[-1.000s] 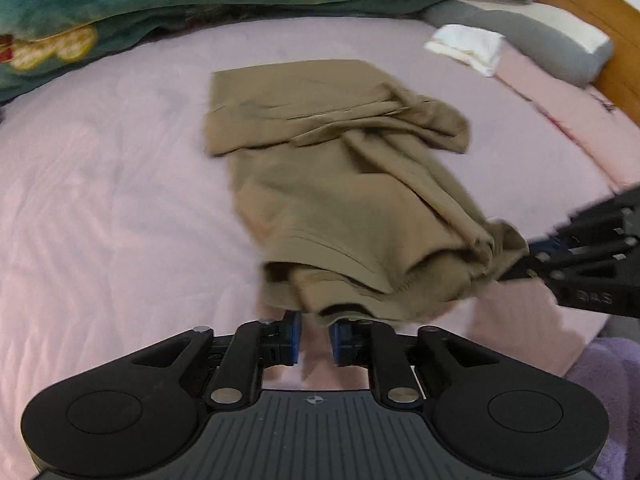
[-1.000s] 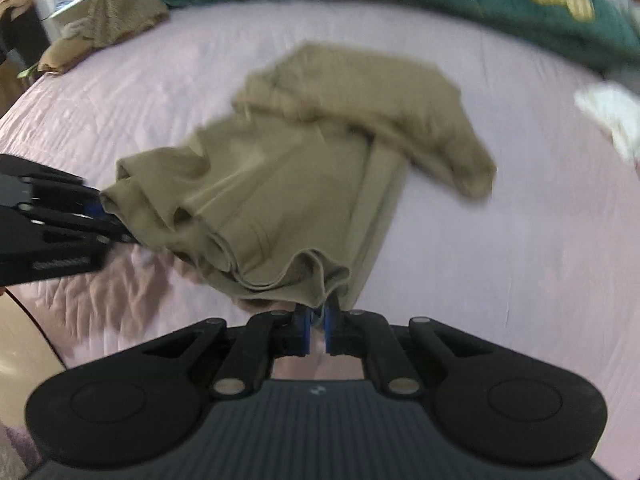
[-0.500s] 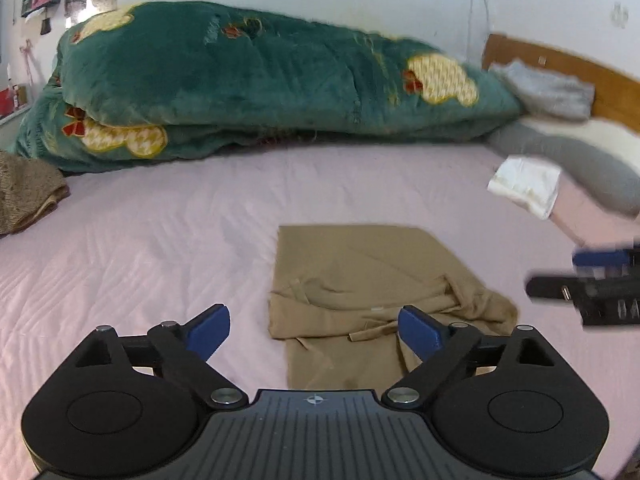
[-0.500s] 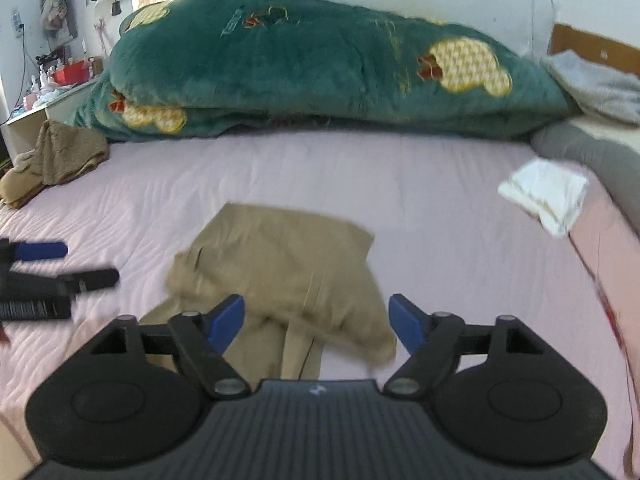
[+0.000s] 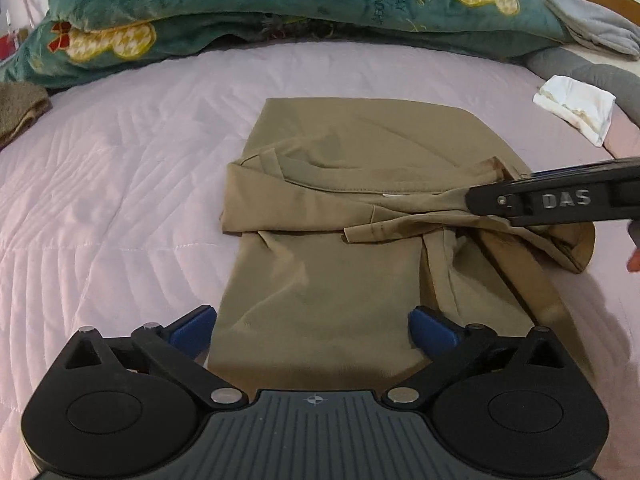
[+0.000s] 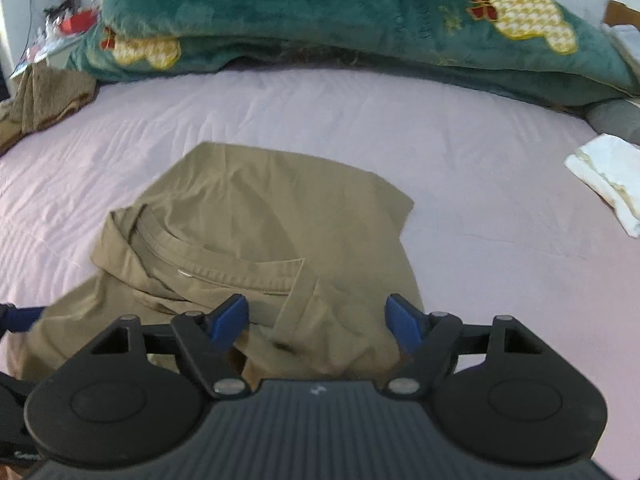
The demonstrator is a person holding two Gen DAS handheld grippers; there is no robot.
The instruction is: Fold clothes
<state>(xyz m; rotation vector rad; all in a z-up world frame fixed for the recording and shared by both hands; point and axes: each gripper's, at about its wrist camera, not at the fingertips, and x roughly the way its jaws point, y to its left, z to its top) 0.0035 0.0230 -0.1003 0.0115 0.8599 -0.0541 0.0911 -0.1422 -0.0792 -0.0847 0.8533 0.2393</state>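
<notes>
Left wrist view: the tan shirt lies folded mid-bed on the pink quilt, its long axis running from the near edge toward the green duvet at the far edge, collar turned toward that far side. The left gripper is spreading wide and the right gripper is narrowing, neither pinching cloth. A second ago both clamped the shirt's lifted near hem.
</notes>
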